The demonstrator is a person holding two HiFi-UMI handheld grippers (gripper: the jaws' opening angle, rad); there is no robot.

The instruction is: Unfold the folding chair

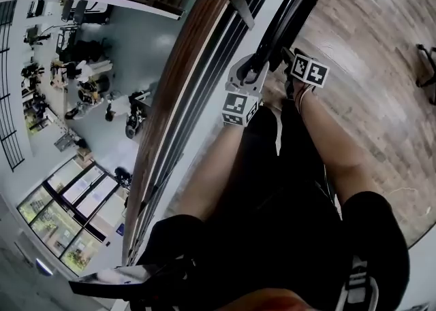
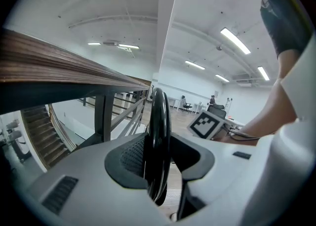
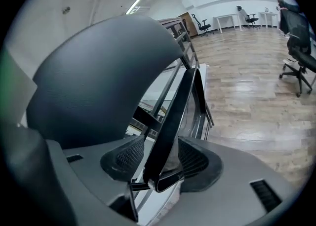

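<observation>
The folded black chair (image 1: 289, 13) stands upright beside the railing. My left gripper (image 1: 257, 70), with its marker cube below it, is shut on the chair's rounded black rim (image 2: 159, 136), which runs upright between the pads. My right gripper (image 1: 289, 64) is just to the right of it at the same chair. In the right gripper view a flat black bar (image 3: 173, 116) of the chair passes slanting between the pads of the right gripper (image 3: 165, 163), with a gap on the left side, so the jaws stand open around it. The chair's broad dark panel (image 3: 94, 81) fills the upper left of that view.
A wooden handrail (image 1: 184, 78) over dark railing bars runs diagonally just left of the chair, with a lower floor (image 1: 82, 85) beyond it. Wood flooring (image 1: 368, 24) lies to the right. An office chair (image 1: 428, 64) stands at the right edge. My legs are under the grippers.
</observation>
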